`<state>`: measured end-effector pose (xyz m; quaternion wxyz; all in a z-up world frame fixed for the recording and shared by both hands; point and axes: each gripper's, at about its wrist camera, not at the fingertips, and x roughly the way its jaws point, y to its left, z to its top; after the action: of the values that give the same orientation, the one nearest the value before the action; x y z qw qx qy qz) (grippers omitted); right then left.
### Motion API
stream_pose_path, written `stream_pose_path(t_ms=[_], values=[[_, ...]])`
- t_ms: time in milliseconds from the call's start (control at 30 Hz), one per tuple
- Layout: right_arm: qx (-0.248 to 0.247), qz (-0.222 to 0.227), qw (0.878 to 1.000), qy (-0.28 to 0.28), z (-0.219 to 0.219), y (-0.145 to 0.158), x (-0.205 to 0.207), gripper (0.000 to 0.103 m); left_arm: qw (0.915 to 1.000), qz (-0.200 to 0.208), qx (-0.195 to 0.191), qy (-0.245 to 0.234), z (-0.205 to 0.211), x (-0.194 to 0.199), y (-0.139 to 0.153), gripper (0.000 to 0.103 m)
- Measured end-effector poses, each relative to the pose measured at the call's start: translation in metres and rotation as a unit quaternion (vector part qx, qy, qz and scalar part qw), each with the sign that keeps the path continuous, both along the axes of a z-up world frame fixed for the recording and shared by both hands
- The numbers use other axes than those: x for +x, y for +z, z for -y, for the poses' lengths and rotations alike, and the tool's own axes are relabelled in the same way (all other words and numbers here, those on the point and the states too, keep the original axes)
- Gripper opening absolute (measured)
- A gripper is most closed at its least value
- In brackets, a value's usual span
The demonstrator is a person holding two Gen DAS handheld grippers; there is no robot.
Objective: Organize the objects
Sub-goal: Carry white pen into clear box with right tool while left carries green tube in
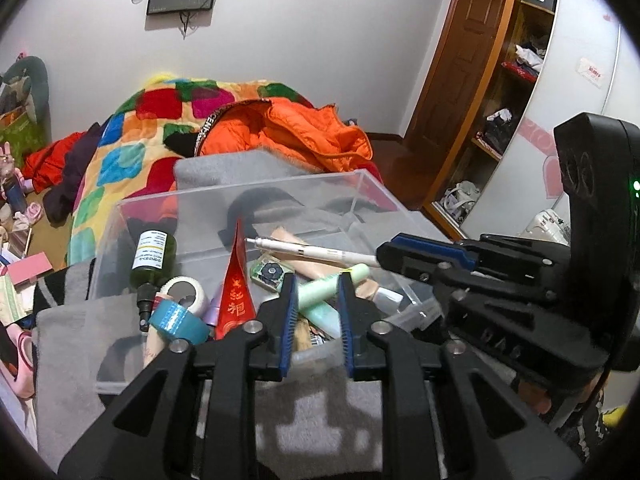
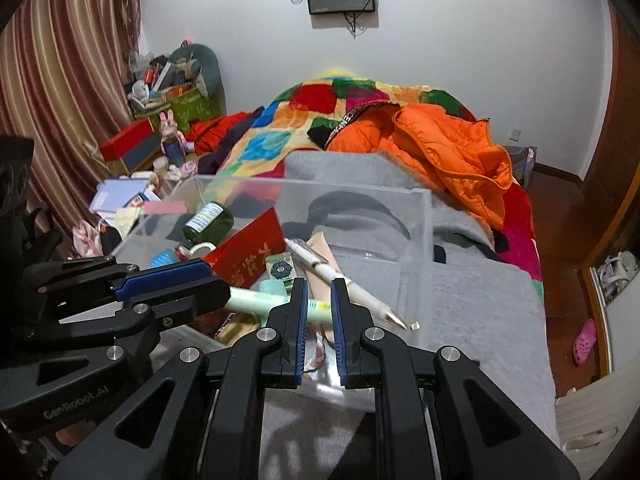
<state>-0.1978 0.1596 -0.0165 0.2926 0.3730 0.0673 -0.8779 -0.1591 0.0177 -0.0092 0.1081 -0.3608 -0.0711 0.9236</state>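
Clear bin (image 1: 256, 196) sits on the grey blanket (image 1: 68, 360) on the bed, centre of both frames, so loose items get collected in it: green bottle (image 1: 154, 256), tape rolls (image 1: 180, 320), red packet (image 1: 237, 292), white pen (image 1: 316, 251). My left gripper (image 1: 318, 304) is narrow, fingers either side of the mint tube (image 1: 328, 286) at the bin's near edge; can't tell if it's clamped. My right gripper (image 2: 319, 310) is also narrow, by that tube's tip, seemingly empty.

Bin (image 1: 120, 216) sat on towel (image 1: 72, 340) on bed (image 2: 516, 216). Bottle (image 1: 154, 254), tape (image 1: 180, 322) at bin's left; pen (image 1: 312, 251) lay across tube (image 1: 332, 286) at right.
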Motion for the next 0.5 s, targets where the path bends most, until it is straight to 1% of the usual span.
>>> stream_pose_path(t_ms=[33, 67, 100, 133, 200, 233, 300, 433, 500], values=[[-0.005, -0.001, 1.0, -0.001, -0.003, 0.003, 0.002, 0.011, 1.0, -0.006, -0.002, 0.002, 0.0, 0.004, 0.002, 0.032], [-0.01, -0.001, 1.0, -0.002, -0.005, 0.006, 0.004, 0.012, 0.9999, -0.009, -0.005, 0.005, 0.0, 0.007, 0.003, 0.041], [-0.012, -0.003, 1.0, -0.002, -0.007, 0.008, 0.006, 0.015, 0.9998, -0.015, -0.01, 0.01, 0.0, 0.012, 0.005, 0.048], [-0.012, -0.008, 1.0, -0.002, -0.01, 0.011, 0.01, 0.018, 0.9996, -0.019, -0.013, 0.014, 0.0, 0.015, 0.006, 0.051], [-0.013, -0.02, 1.0, -0.004, -0.013, 0.014, 0.016, 0.031, 0.9992, -0.028, -0.019, 0.019, 0.002, 0.022, 0.008, 0.055], [-0.014, -0.029, 0.999, -0.006, -0.015, 0.017, 0.02, 0.035, 0.9991, -0.031, -0.02, 0.021, 0.003, 0.026, 0.009, 0.056], [-0.017, -0.043, 0.999, -0.009, -0.019, 0.021, 0.029, 0.045, 0.9986, -0.04, -0.023, 0.027, 0.005, 0.033, 0.011, 0.062], [-0.03, -0.053, 0.998, -0.015, -0.025, 0.023, 0.044, 0.054, 0.9966, -0.062, -0.028, 0.046, 0.008, 0.05, 0.015, 0.073], [-0.033, -0.061, 0.997, -0.018, -0.027, 0.023, 0.052, 0.063, 0.9958, -0.07, -0.03, 0.051, 0.01, 0.057, 0.015, 0.08]])
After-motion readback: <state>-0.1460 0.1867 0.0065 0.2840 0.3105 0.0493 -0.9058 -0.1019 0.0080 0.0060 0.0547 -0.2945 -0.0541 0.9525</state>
